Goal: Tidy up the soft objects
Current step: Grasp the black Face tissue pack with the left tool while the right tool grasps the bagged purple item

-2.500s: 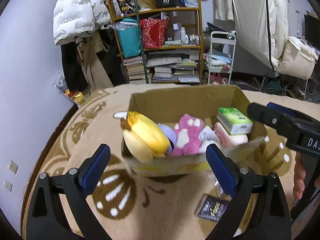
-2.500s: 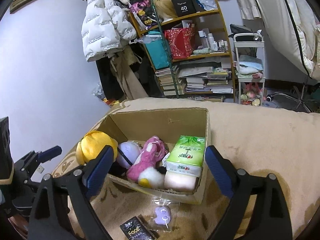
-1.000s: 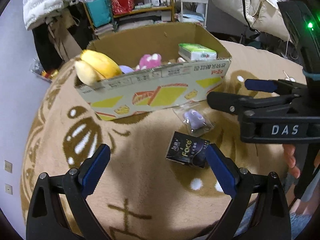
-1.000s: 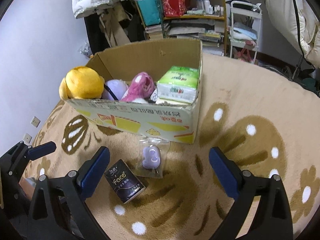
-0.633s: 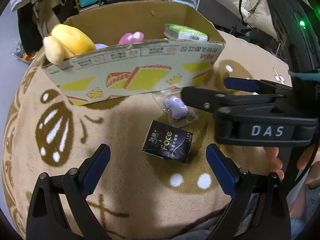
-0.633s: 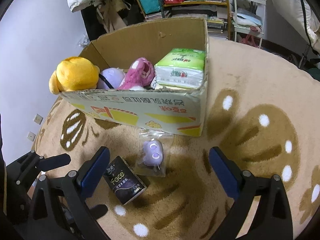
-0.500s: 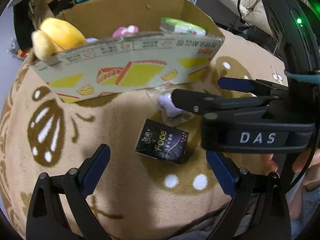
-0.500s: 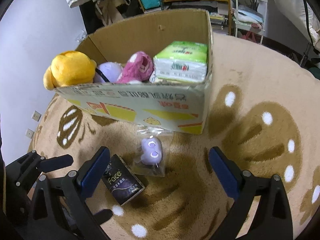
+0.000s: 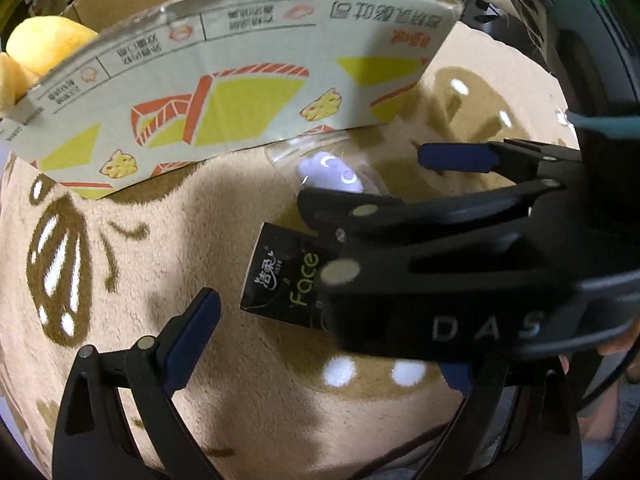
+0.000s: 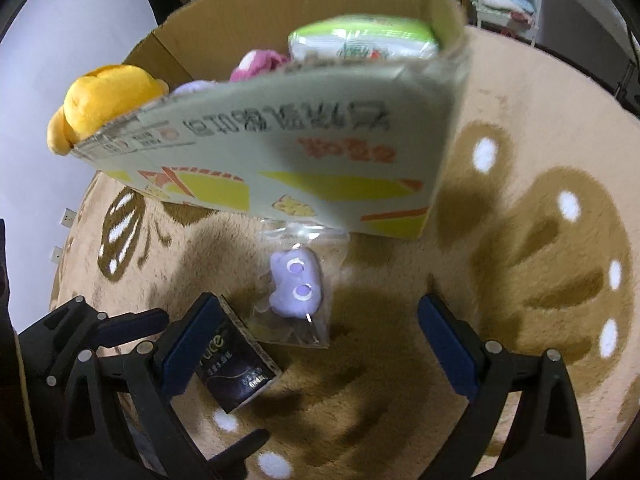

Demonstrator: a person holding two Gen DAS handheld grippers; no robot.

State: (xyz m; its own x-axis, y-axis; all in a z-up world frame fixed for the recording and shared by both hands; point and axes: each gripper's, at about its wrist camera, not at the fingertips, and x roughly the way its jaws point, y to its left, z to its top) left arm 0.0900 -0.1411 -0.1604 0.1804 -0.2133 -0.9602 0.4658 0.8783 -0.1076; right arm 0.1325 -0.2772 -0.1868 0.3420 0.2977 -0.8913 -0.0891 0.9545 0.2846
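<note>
Now both tools are hanging open: right tool (image 10: 312,344) over the bagged purple toy (image 10: 296,284) on the rug (image 10: 520,240) beside the box (image 10: 280,152), left tool (image 9: 324,344) near the black pack (image 9: 284,276).

Beige rug (image 10: 500,92) w/ brown paws, white dots; box (image 10: 280,160) grey w/ yellow-red shapes; lilac toy (image 10: 295,285); black pack (image 9: 286,276); yellow plush (image 10: 104,100).

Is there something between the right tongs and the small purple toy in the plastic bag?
Nothing visible blocks it. The right tongs are open above the rug, and the bagged purple toy lies just ahead between the fingers. The black tissue pack lies beside the left finger, off the path.
</note>
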